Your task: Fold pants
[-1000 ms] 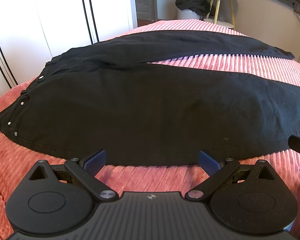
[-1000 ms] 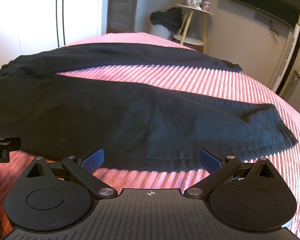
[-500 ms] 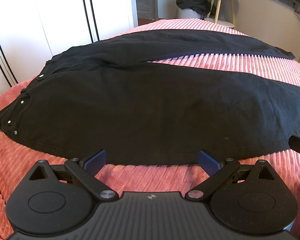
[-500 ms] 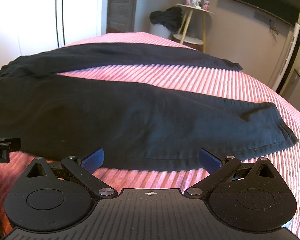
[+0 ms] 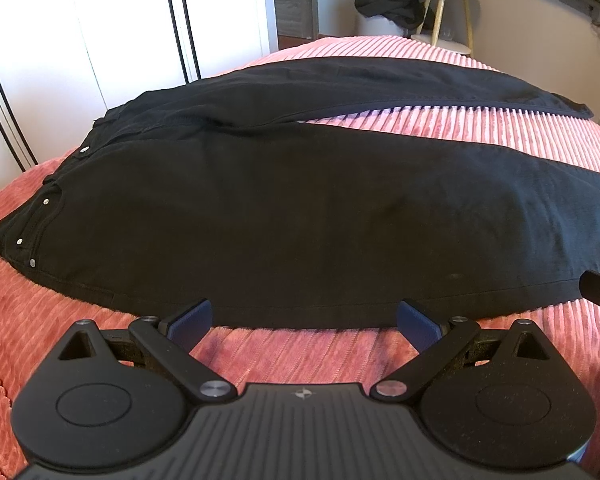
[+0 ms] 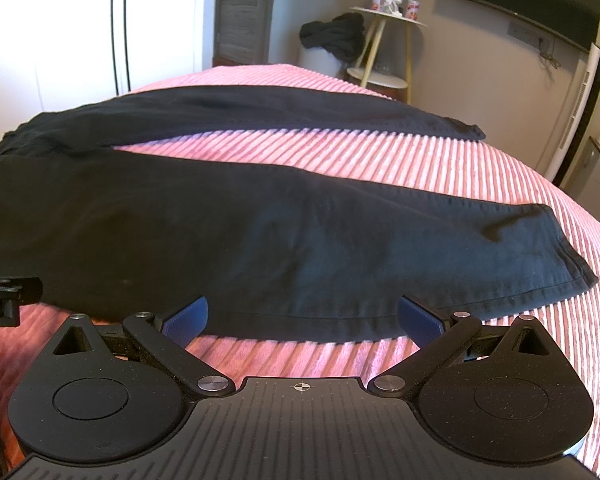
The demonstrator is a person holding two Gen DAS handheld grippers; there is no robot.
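The bed (image 5: 380,46), under its ribbed pink cover, fills both views, and the black pants (image 5: 300,216) lie spread flat on it across the middle of each frame. In the left wrist view the waistband with its metal rivets sits at the left edge. The two legs split apart toward the right, one running along the upper part of the frame and the other across the centre. In the right wrist view the nearer leg ends in its hem at the right, with a small wrinkle just before it.

Almost nothing has changed over the last second. The pants have not shifted or creased anywhere, and both views have moved only slightly, so the folding appears not to have started.

The left gripper (image 5: 304,320) hangs at the bottom centre of its frame, jaws spread wide and empty, its blue pads (image 5: 190,316) just short of the near edge of the pants around the thigh. The right gripper (image 6: 302,316) is likewise wide and empty, its pads level with the near seam further down the same leg. Each gripper's tip shows at the side edge of the other's view, so they are near one another.

The likely first step is pinching this near edge at both points to bring one leg over the other.
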